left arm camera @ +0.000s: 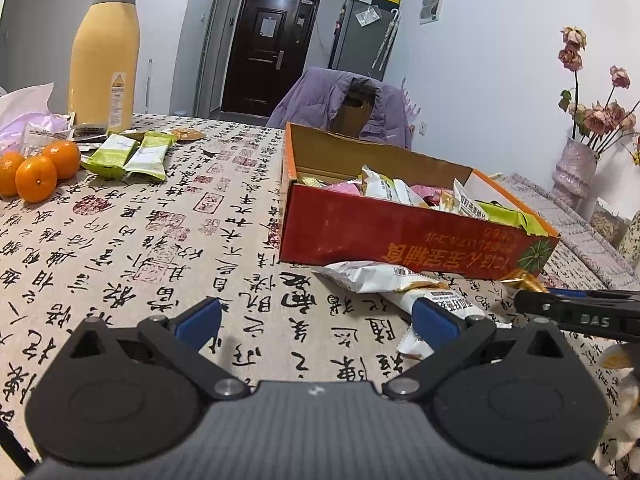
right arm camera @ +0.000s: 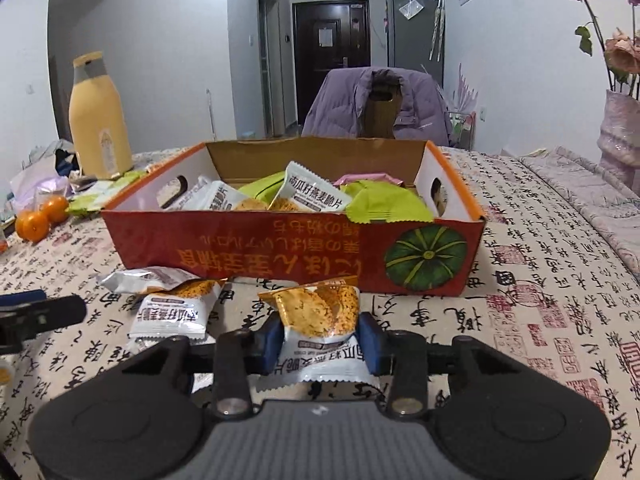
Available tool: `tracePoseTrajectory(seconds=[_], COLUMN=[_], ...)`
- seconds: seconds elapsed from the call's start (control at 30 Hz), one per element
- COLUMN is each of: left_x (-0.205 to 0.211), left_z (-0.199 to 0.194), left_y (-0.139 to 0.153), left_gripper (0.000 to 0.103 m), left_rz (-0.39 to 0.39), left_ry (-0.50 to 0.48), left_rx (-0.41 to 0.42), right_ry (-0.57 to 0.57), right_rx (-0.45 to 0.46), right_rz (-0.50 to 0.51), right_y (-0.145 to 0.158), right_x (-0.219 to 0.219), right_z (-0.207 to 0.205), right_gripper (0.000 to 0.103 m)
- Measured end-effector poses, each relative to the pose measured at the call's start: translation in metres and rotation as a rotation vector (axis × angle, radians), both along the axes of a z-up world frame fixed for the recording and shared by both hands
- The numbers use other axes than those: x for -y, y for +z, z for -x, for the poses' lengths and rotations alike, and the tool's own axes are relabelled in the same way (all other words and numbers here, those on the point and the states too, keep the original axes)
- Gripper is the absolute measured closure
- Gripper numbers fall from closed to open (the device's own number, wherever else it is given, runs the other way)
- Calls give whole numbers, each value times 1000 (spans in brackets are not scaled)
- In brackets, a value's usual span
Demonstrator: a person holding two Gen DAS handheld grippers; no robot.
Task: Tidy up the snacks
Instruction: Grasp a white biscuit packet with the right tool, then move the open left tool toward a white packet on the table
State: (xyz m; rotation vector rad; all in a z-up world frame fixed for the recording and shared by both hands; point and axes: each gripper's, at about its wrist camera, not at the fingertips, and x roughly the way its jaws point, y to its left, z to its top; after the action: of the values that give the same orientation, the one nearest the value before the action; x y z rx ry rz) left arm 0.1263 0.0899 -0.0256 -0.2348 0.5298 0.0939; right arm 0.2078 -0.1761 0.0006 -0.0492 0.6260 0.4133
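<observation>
A red cardboard box [right arm camera: 248, 252] with a pumpkin picture stands on the table, holding several white, green and pink snack packets [right arm camera: 308, 196]. My right gripper [right arm camera: 320, 340] is shut on a white and orange cracker packet [right arm camera: 316, 312] just in front of the box's near wall. Two more white packets [right arm camera: 172, 304] lie to its left on the cloth. In the left wrist view my left gripper [left arm camera: 316, 320] stands open above the tablecloth with nothing between its fingers. The same loose packets [left arm camera: 400, 280] lie by its right finger, near the box [left arm camera: 360, 236].
Two green snack packets [left arm camera: 128, 156] and three oranges [left arm camera: 38, 170] lie at the table's left. A tall yellow flask [left arm camera: 106, 56] stands behind them. A chair with a purple jacket [right arm camera: 380, 104] sits beyond the box. A vase of flowers [left arm camera: 576, 164] stands at the right.
</observation>
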Motion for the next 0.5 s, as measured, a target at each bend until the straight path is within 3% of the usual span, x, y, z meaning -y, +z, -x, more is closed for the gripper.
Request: tracePoseTrajectory(seconds=[0.17, 0.5], left_x=[11, 50], left_z=[-4, -14], left_y=[3, 16], left_gripper=[0, 0], left_rz=[-45, -52], left_ry=[-13, -56], left_rx=[-23, -55], right_ry=[-2, -28], right_rx=[18, 21], right_rz=[-5, -45], right_y=[1, 0], right_x=[11, 30], right_z=[11, 16], right_gripper=[64, 63])
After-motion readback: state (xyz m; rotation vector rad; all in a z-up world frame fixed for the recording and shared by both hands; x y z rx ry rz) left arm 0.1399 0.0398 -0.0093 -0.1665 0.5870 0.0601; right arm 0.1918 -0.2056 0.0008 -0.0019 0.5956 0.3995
